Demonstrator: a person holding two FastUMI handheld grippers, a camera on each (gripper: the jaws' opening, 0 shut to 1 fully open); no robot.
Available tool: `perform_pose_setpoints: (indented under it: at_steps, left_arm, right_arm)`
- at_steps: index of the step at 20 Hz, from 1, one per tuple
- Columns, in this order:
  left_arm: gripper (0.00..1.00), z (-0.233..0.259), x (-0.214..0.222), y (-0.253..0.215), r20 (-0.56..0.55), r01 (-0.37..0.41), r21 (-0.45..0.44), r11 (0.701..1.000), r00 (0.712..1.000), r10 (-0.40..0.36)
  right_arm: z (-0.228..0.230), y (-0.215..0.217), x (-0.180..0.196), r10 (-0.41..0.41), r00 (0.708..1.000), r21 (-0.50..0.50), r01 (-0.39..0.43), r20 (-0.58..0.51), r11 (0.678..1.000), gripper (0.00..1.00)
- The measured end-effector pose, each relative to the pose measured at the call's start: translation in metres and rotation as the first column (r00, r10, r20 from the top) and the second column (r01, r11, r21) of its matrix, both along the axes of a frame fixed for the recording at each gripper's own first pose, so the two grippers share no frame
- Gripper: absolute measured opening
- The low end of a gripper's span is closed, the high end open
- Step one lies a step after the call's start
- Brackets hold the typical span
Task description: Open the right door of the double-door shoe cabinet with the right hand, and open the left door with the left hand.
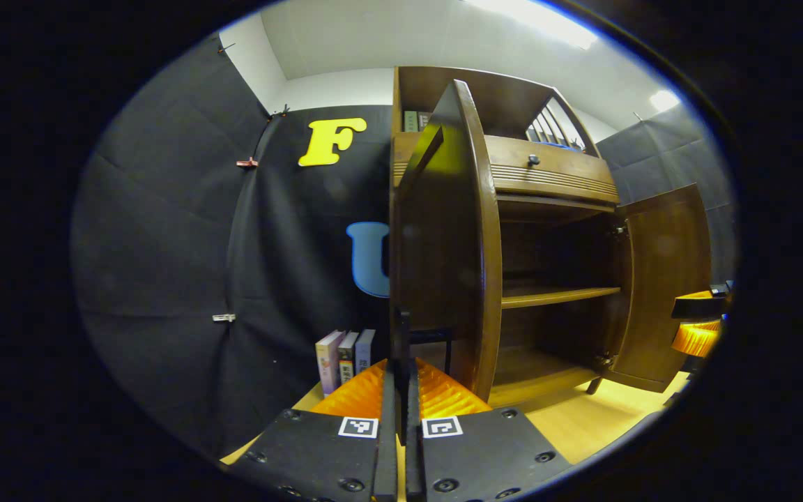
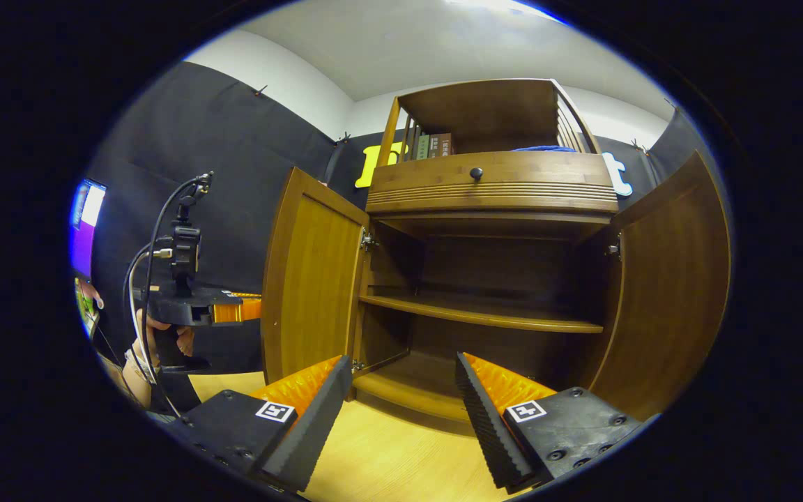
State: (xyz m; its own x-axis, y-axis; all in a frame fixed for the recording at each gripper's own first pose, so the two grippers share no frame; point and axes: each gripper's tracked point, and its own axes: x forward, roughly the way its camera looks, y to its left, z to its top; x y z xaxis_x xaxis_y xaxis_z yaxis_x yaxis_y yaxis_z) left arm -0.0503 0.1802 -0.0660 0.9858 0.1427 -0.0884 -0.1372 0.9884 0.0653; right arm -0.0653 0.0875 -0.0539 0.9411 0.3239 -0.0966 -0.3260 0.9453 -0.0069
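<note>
While both doors are already standing open, the main risk is the left gripper [image 1: 396,390], whose fingers are sitting nearly closed with nothing visibly between them, bumping the left door [image 1: 447,237] and swinging it back, since that door's edge is rising just beyond its tips. The right gripper [image 2: 398,397] is spreading wide and holding nothing, facing the shoe cabinet [image 2: 488,188] interior, with the right door [image 2: 666,286] swung out to its right, apart from it.
</note>
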Motion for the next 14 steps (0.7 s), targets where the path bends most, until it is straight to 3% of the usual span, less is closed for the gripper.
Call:
perform_pose_setpoints:
  at_steps: [1, 7, 12, 13, 14]
  left_arm:
    - [0.05, -0.002, -0.004, 0.006, -0.008, -0.011, -0.001, 1.0, 1.0, 0.011]
    - [0.05, 0.002, -0.035, 0.008, -0.025, 0.021, -0.041, 0.999, 0.999, -0.022]
    - [0.02, 0.029, -0.068, -0.048, -0.013, 0.12, -0.056, 0.991, 0.993, -0.121]
    - [0.09, 0.034, -0.07, -0.061, -0.006, 0.139, -0.054, 0.989, 0.99, -0.14]
    - [0.09, 0.036, -0.07, -0.075, -0.006, 0.155, -0.048, 0.987, 0.988, -0.155]
  right_arm:
    - [0.0, 0.006, 0.001, 0.008, 1.0, 0.0, -0.008, 0.0, 1.0, 0.94]
    - [0.0, 0.026, 0.003, 0.033, 0.999, 0.001, -0.033, 0.0, 0.999, 0.94]
    - [0.0, 0.003, 0.008, -0.05, 0.999, 0.004, 0.05, -0.01, 0.999, 0.94]
    - [0.0, -0.004, 0.009, -0.078, 0.997, 0.006, 0.078, -0.014, 0.997, 0.94]
    - [0.0, -0.011, 0.01, -0.105, 0.994, 0.008, 0.105, -0.017, 0.994, 0.95]
